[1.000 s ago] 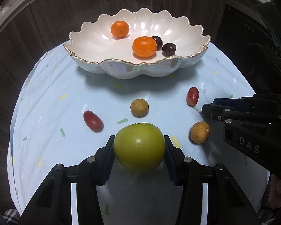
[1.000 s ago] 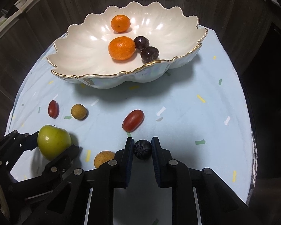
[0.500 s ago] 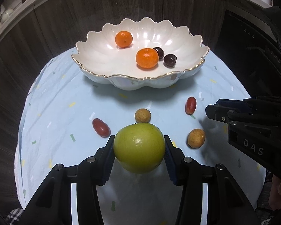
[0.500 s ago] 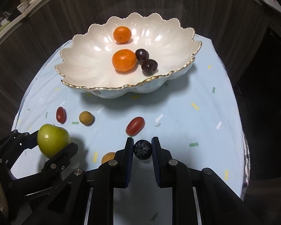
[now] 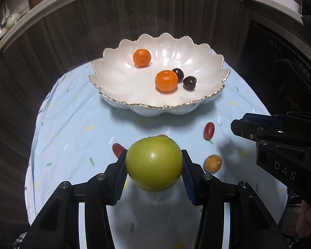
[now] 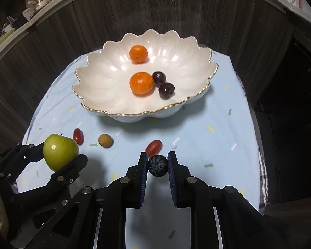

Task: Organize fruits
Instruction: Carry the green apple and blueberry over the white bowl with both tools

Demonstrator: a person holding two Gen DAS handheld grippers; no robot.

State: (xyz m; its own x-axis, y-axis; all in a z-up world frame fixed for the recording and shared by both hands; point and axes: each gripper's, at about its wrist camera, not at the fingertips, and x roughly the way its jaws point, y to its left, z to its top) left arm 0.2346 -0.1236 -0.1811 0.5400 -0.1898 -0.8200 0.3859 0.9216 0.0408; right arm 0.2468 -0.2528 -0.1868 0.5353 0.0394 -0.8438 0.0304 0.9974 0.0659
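Note:
My left gripper point(image 5: 154, 167) is shut on a green apple point(image 5: 154, 164), held above the light blue cloth; the apple also shows in the right wrist view point(image 6: 60, 151). My right gripper point(image 6: 157, 164) is shut on a dark blueberry point(image 6: 157, 165), held in the air. A white scalloped bowl point(image 5: 118, 87) with a gold rim stands at the back and holds two oranges point(image 5: 166, 80) and two dark grapes point(image 5: 189, 82). On the cloth lie two red grapes point(image 5: 208, 130) and two small tan fruits point(image 5: 212, 163), one mostly hidden behind the apple.
The round table with the blue cloth point(image 6: 217, 137) is ringed by dark wood panels. Shelves with dishes and jars run above them. The right gripper's body point(image 5: 280, 145) shows at the right of the left wrist view.
Both grippers have risen and drawn back with their fruit, so the bowl and table look smaller and farther. The fruits on the cloth have not moved.

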